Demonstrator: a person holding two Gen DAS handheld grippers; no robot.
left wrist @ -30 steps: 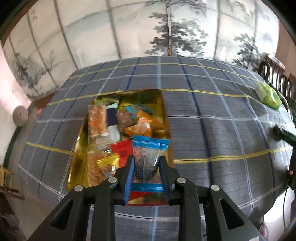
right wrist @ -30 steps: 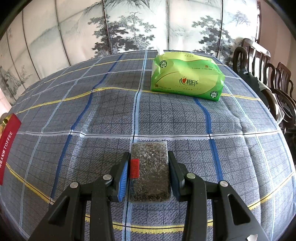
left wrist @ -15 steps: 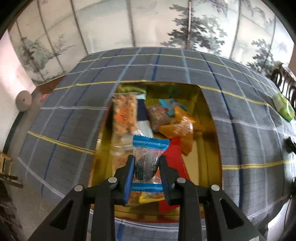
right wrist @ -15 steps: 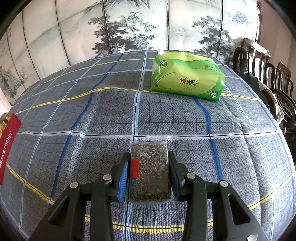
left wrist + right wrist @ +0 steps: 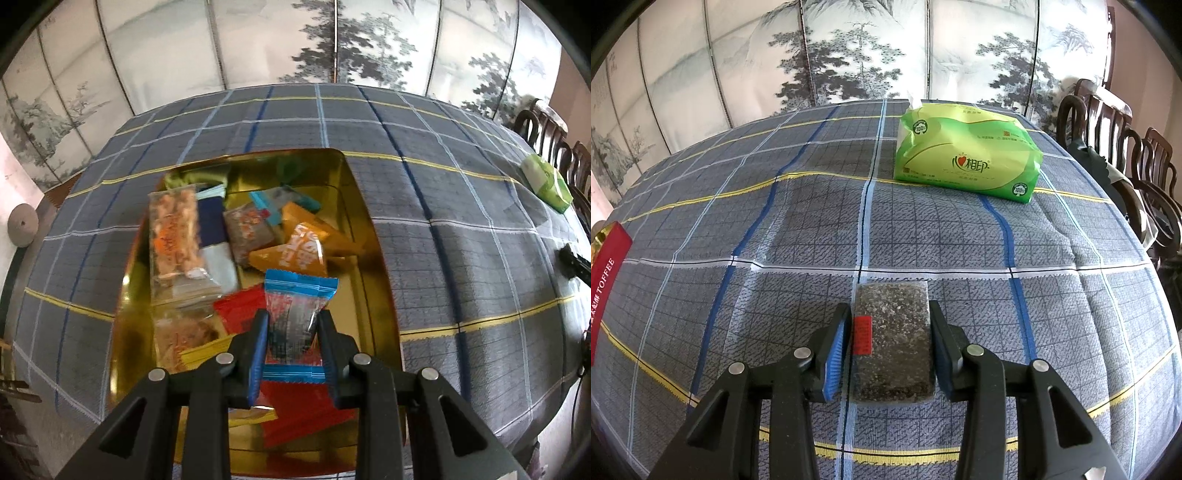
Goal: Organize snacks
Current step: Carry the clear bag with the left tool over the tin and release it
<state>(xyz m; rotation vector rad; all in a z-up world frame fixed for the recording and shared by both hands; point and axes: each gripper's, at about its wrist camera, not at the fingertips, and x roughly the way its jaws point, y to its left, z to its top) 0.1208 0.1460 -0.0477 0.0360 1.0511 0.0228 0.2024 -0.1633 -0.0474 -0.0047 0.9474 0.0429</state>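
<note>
Your left gripper [image 5: 291,332] is clamped on a clear candy wrapper with blue crimped ends [image 5: 295,314], holding it upright over the near part of an open gold tin [image 5: 373,236]. Inside the tin, snacks lie in a loose heap: a long clear packet of orange puffed pieces [image 5: 173,229] on the left, a navy and white packet [image 5: 214,236] just beside it, a brownish packet [image 5: 247,232] in the middle, two orange triangular packets [image 5: 303,247] to the right, and red wrappers [image 5: 240,306] under and behind the held candy. Your right gripper [image 5: 888,339] has its fingers closed against both long sides of a clear packet of dark seed brittle with a small red label [image 5: 892,339]; you cannot tell whether the packet is lifted or resting on the cloth. Both scenes sit on a grey-blue checked tablecloth [image 5: 775,229]. A green tissue pack [image 5: 964,155] lies further back, well apart from the brittle, and a red toffee lid [image 5: 605,284] shows at the left edge.
</note>
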